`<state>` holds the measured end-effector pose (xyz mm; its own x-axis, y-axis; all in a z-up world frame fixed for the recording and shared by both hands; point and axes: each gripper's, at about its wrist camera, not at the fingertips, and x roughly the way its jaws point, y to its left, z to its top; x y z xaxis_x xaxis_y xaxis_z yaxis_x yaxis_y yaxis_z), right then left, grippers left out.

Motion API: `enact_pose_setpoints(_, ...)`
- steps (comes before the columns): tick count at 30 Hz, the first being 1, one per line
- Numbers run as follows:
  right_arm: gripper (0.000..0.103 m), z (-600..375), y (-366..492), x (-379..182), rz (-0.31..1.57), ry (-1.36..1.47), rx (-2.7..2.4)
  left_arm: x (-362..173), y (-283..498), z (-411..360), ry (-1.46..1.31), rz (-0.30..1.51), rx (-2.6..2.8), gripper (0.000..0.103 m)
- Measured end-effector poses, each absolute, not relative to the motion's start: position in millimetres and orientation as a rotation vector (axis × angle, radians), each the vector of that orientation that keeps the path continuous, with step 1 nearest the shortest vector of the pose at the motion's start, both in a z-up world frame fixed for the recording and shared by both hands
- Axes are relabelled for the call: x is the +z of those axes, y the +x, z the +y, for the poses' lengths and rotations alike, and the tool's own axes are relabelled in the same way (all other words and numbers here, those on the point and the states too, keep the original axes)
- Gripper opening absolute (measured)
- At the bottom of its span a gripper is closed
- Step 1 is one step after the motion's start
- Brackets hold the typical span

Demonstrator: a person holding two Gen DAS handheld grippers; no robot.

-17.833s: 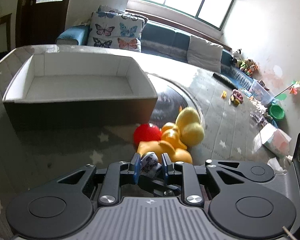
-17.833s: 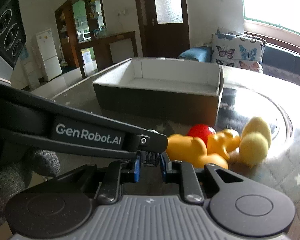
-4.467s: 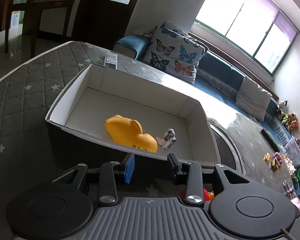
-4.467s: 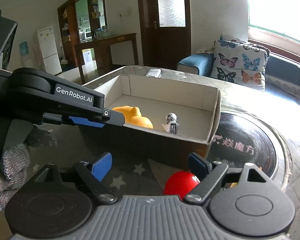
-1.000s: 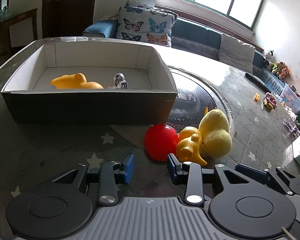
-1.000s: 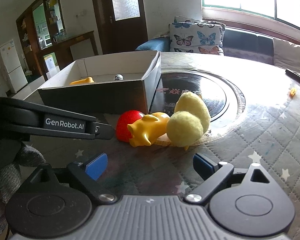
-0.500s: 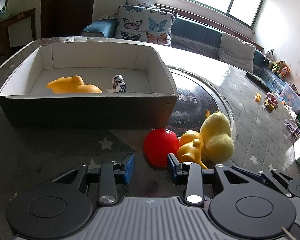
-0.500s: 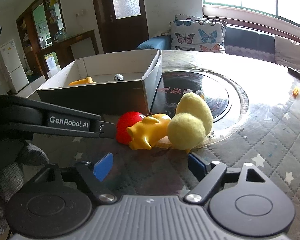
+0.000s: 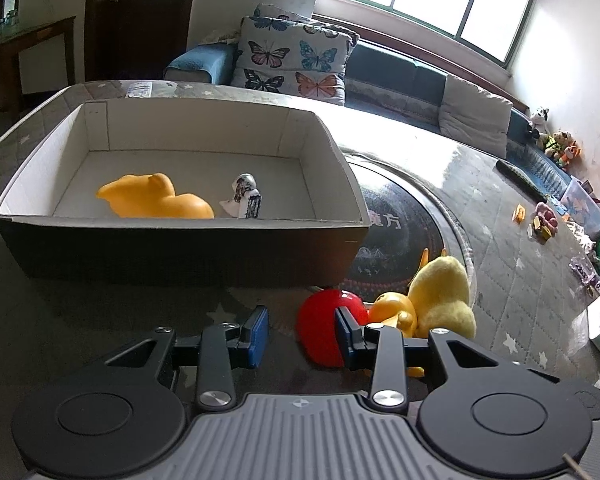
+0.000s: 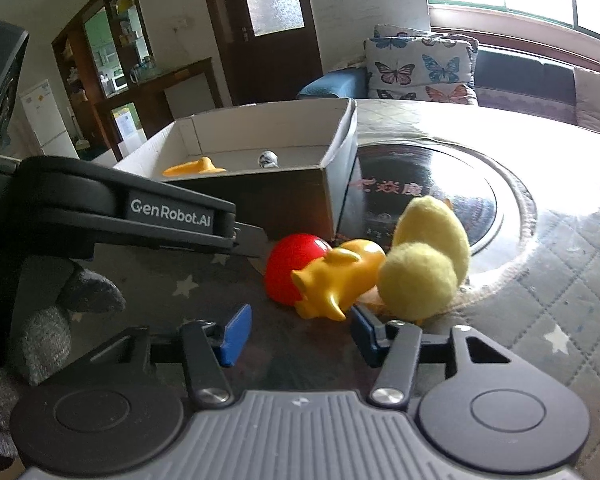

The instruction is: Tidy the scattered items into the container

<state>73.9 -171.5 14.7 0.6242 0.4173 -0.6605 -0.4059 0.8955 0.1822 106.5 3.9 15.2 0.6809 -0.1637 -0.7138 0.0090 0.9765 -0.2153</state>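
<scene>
A cardboard box (image 9: 188, 224) is seen on a quilted table (image 9: 80, 312), with an orange toy (image 9: 152, 200) and a small patterned figure (image 9: 246, 196) already lying inside it. Three items are left outside, clustered just off the box's near right corner: a red ball (image 9: 320, 332), a yellow pig (image 10: 336, 276) and a plush duck (image 10: 424, 260), each touching the next.

The left gripper (image 9: 302, 334) is held low before the ball, jaws set moderately apart and empty, its right finger crossing the ball's edge in view; whether it touches cannot be told. The right gripper (image 10: 300, 330) is spread wide, also empty, just short of the pig.

The ball is judged light, smooth and hard, likely to roll or squirt from the pads unless taken squarely across its widest part. The pig appears to be hollow vinyl, light and slightly yielding, best gripped across the body rather than by ear or leg. The duck is soft and will compress; a deep hold on head or body is called for, and a shallow pinch may slip off the fuzz.
</scene>
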Motion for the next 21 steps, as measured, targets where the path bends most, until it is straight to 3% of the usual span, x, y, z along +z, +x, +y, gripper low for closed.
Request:
enact_pose_setpoints(4,0.045,-169,82,13,0.771,0.035,0.463,16,109,2,-0.199,0.816,-0.109,0.039)
enact_pose_setpoints(8,0.026,-171,87,12,0.785,0.041,0.452,15,113,2,-0.201,0.821,-0.107,0.039)
enact_pose_setpoints(11,0.018,-172,90,10,0.795,0.046,0.443,14,114,2,-0.202,0.826,-0.107,0.039)
enact_pose_setpoints(16,0.012,-175,87,12,0.794,0.03,0.446,14,113,0,-0.198,0.826,-0.117,0.039)
enact_pose_setpoints(21,0.017,-175,84,14,0.785,0.023,0.458,17,114,1,-0.206,0.82,-0.119,0.039)
